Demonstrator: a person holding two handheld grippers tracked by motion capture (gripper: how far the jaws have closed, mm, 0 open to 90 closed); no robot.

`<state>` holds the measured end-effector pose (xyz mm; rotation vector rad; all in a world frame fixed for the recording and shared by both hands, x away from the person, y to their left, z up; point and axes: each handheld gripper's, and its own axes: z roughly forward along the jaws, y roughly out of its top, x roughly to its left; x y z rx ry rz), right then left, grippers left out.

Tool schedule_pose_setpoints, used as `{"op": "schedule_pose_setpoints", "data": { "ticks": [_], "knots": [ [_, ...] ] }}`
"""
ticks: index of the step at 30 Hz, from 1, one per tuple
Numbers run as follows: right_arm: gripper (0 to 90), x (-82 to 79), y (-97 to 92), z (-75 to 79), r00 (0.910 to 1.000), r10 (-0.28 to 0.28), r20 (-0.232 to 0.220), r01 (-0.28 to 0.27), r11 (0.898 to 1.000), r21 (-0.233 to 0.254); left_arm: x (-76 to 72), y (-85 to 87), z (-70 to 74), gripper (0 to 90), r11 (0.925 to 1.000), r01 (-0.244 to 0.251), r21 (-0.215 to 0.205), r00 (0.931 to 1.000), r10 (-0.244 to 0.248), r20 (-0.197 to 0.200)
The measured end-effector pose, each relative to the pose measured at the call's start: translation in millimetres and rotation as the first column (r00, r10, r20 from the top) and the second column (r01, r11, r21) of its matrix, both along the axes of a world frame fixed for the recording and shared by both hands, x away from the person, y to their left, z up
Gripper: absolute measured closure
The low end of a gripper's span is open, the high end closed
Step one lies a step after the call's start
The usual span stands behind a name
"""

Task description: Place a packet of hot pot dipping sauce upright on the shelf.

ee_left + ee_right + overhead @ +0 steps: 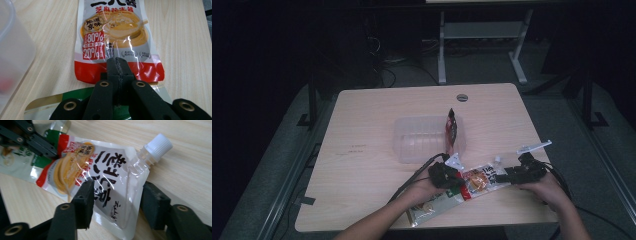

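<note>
Pale wood forms the table [362, 125], with a clear plastic container [422, 142] at its centre and a red packet [452, 127] standing inside it. Nearer the person, the sauce pouch [479, 181] lies flat, overlapping a green-edged packet [62, 105]. The left gripper [116, 65] is clenched on the pouch's red bottom edge. The right gripper [116, 200] straddles the spout end, jaws spread either side, not pressing. The white cap [159, 145] points away.
</note>
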<state>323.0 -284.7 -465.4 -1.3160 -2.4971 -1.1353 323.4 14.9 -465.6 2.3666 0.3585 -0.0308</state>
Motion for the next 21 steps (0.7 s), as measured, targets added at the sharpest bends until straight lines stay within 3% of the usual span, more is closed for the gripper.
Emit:
{"op": "schedule_pose_setpoints", "data": {
  "ticks": [4, 9, 17, 21],
  "knots": [
    [53.8, 0.8, 4.3, -2.4, 0.9996, 0.028, -0.009, -0.027, 0.999, 0.032, -0.3, -0.2, 0.1, 89.8, 1.0000, 0.001, 0.001, 1.0000, -0.001, 0.006],
    [58.6, 2.0, 7.6, -2.7, 0.9990, 0.045, -0.001, -0.045, 0.999, 0.029, -0.3, -0.2, 0.2, 89.8, 1.0000, 0.004, 0.003, 1.0000, -0.004, 0.008],
    [84.3, -2.1, 5.8, 9.2, 0.9951, 0.070, 0.070, -0.072, 0.997, 0.032, -0.6, -0.3, 0.4, 89.8, 1.0000, 0.006, 0.007, 0.9999, -0.006, 0.012],
    [87.8, -3.6, 7.7, 11.2, 0.9920, 0.092, 0.086, -0.094, 0.995, 0.019, -1.0, -0.5, 0.5, 89.8, 1.0000, 0.006, 0.008, 0.9999, -0.006, 0.014]
  ]
}}
